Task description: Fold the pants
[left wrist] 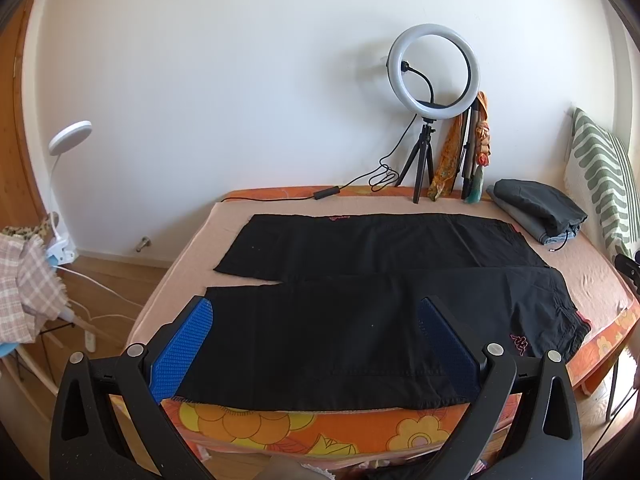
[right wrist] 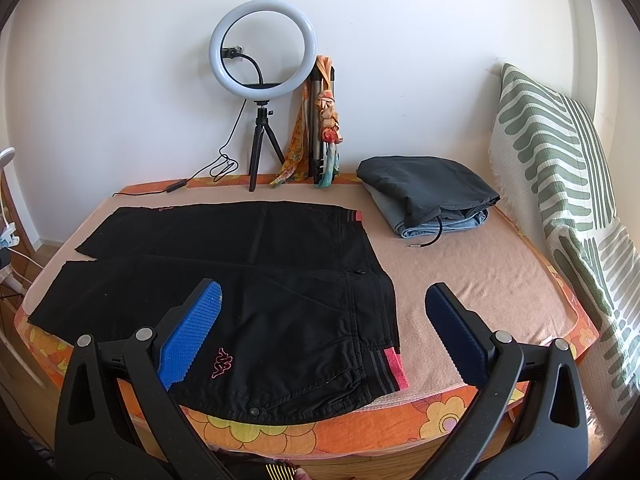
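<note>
You have the black pants point(left wrist: 360, 304) laid flat on the bed point(right wrist: 480, 280), long axis running left to right across your view — hems out to your left, waistband point(right wrist: 384, 364) to your right, with the two legs side by side, one nearer you and one toward the wall. Your left gripper point(left wrist: 316, 316) hovers above the near leg, fingers spread wide and holding nothing, with cloth between the blue pads point(left wrist: 188, 344). Your right gripper point(right wrist: 324, 304) is likewise spread and empty; it sits over the waist end, its left pad above the hip and its right pad over bare blanket beyond the waistband. So each hand is already nearer its own end: left for the leg, right for the waist. By my reading, the first fold — near leg over far leg — calls for both to drop onto the near edge.

As for markings, a pink-outlined logo point(right wrist: 222, 362) sits on the near hip; a small pink mark near the far hem is too small to read.
</note>
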`<act>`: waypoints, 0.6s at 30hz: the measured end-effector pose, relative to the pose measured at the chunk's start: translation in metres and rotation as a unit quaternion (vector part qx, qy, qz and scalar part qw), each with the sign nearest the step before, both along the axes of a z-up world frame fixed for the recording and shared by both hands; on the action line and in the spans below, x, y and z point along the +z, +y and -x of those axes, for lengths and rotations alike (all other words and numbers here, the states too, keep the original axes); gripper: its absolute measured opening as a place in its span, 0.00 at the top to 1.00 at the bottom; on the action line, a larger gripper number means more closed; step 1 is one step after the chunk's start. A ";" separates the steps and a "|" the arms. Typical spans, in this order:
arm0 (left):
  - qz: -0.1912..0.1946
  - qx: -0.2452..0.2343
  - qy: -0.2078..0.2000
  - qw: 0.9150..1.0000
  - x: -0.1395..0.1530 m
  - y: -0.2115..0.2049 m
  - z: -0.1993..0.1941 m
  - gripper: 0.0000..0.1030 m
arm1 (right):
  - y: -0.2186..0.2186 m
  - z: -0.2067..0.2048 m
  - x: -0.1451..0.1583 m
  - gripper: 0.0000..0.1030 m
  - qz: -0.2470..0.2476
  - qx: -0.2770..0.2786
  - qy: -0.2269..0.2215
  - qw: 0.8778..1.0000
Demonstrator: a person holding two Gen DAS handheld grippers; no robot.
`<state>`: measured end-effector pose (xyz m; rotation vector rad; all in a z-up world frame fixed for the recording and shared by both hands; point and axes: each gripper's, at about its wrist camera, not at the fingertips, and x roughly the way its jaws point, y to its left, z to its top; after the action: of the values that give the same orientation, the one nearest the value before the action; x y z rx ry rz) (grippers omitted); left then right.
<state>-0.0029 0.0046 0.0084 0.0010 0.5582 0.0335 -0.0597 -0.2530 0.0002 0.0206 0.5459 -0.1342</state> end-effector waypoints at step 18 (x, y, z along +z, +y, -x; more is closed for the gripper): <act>-0.007 -0.002 0.001 1.000 -0.002 -0.003 0.000 0.01 | 0.005 0.000 -0.003 0.00 -0.003 0.002 0.001 1.000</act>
<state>-0.0031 0.0020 0.0062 0.0164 0.5607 0.0343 -0.0599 -0.2484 -0.0030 0.0254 0.5484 -0.1283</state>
